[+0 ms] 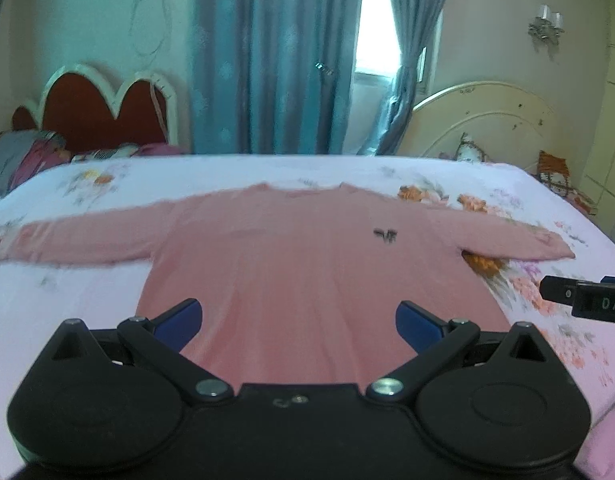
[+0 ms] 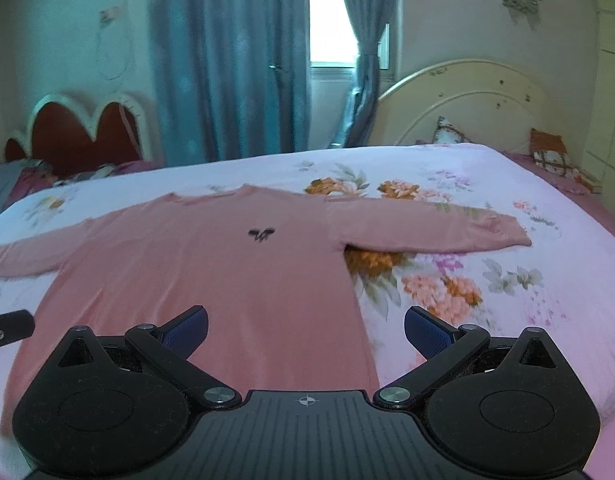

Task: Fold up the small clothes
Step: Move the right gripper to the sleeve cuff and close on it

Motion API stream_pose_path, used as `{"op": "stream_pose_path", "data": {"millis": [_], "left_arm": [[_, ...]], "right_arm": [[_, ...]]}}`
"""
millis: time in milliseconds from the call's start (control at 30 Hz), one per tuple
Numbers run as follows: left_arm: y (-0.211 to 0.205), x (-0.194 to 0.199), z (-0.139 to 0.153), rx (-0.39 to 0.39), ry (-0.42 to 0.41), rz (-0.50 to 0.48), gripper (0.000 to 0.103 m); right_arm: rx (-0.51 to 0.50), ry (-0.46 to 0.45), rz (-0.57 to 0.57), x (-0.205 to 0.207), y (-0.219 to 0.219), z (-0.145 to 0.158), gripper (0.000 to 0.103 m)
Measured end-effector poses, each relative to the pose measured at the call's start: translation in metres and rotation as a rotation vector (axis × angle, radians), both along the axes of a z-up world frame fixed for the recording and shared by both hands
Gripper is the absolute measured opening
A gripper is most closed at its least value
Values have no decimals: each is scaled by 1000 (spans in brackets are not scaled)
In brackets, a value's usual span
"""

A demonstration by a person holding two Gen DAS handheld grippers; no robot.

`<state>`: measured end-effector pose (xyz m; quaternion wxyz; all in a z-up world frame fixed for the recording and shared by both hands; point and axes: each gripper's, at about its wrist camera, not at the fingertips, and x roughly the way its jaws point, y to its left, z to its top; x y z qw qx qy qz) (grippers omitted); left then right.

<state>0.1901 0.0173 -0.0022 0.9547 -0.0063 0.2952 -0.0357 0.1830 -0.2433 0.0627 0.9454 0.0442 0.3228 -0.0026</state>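
Note:
A pink long-sleeved shirt [image 1: 291, 264] [image 2: 211, 280] lies flat on the bed, front up, both sleeves spread sideways, a small black emblem [image 1: 385, 235] on the chest. My left gripper [image 1: 299, 324] hovers open over the shirt's lower hem, its blue pads wide apart with nothing between them. My right gripper [image 2: 305, 332] is open too, above the shirt's lower right side, one pad over the cloth and the other over the sheet. The right gripper's tip [image 1: 579, 296] shows at the right edge of the left wrist view.
The bed carries a pale floral sheet [image 2: 447, 280]. A cream headboard [image 2: 467, 100] with cushions [image 2: 547, 156] stands at the far right. A second bed with a red headboard [image 1: 103, 108] sits at the far left. Blue curtains [image 1: 267, 56] hang behind.

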Motion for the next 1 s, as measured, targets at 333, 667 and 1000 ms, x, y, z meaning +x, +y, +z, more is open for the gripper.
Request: {"op": "stream_pose_path", "data": {"millis": [333,667,1000], "left_arm": [[-20,77,-10,-36,11,-45,103],[-87,161,-46,-87,97,-30,103],[-166,228,-68,-22,164,-1,103]], "right_arm": [[-32,0,-97,67,-35,-4,103],[-6,73,-182,162,-164,-52,103],[33,131,-269,231,-282,-100,103]]}}
